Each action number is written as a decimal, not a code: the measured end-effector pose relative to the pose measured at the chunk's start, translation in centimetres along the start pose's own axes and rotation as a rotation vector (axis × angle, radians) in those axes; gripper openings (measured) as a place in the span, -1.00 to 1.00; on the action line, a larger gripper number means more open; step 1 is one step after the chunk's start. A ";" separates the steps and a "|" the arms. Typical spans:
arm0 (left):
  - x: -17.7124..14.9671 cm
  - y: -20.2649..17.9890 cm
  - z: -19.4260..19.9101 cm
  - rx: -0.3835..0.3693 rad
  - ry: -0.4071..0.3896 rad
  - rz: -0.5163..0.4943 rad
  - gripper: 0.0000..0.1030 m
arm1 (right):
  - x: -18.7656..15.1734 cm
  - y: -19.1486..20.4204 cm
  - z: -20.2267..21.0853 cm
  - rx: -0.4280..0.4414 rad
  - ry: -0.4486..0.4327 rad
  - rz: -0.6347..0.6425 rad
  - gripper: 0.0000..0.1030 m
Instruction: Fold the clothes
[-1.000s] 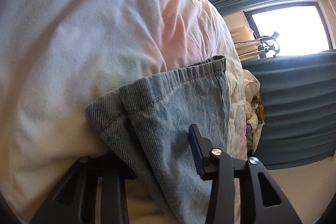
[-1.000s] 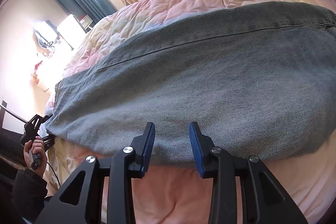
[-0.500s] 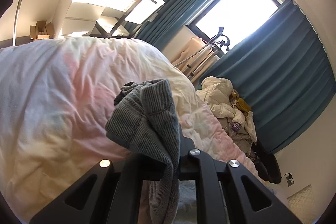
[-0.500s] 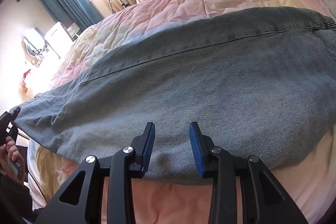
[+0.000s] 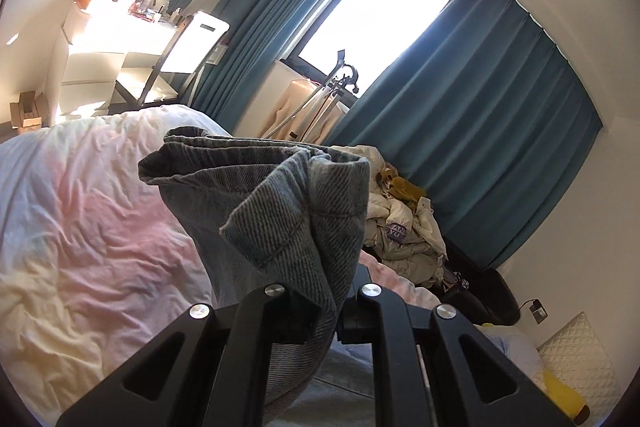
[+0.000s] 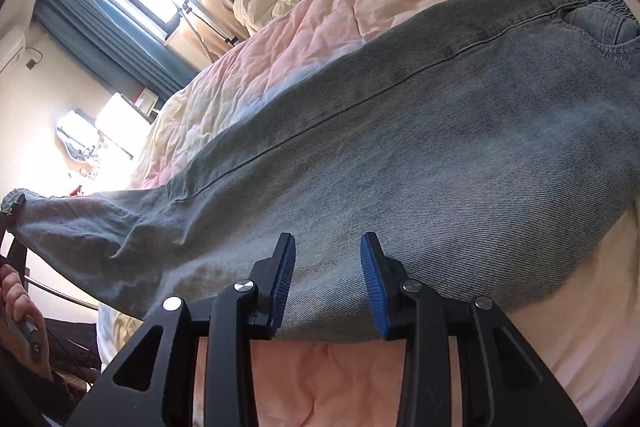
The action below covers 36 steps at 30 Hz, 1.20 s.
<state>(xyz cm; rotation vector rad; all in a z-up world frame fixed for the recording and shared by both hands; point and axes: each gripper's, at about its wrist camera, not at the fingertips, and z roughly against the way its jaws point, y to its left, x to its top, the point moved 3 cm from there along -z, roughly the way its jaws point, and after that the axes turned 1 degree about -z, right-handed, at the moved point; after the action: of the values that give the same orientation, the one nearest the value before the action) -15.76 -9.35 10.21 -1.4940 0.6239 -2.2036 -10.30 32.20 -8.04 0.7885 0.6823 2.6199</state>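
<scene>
Light blue jeans lie stretched across the pink and cream quilt, waistband at the far right. My left gripper is shut on the hem of a leg, and the bunched denim stands up above its fingers, lifted off the bed. In the right wrist view that raised leg end shows at the far left, above a hand. My right gripper is open just over the near edge of the jeans, blue pads apart, with denim lying under the gap.
A heap of pale clothes sits at the far end of the bed by the blue curtains and bright window. A tripod and a desk stand beyond the bed. A quilted pillow lies at the right.
My left gripper closed on the jeans hem, rose well off the quilt and rolled, carrying the leg end up. The right gripper shifted a little sideways along the jeans, still open.
</scene>
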 end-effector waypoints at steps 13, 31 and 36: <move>-5.0 -10.5 -1.0 -0.093 0.036 -0.156 -0.85 | 1.4 -2.7 2.1 0.027 -0.057 -0.114 -0.34; -22.2 -14.2 -4.4 -0.141 0.269 -0.374 -0.85 | 2.7 -5.2 4.9 0.031 -0.159 -0.193 -0.17; -26.4 -13.6 -4.5 -0.172 0.321 -0.401 -0.84 | 2.9 -5.1 5.2 0.035 -0.173 -0.183 -0.17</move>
<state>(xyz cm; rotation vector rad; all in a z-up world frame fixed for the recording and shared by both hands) -11.95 17.17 -3.47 -1.4588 0.6726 -2.7977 -8.76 39.58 -5.63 0.9051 0.7167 2.3501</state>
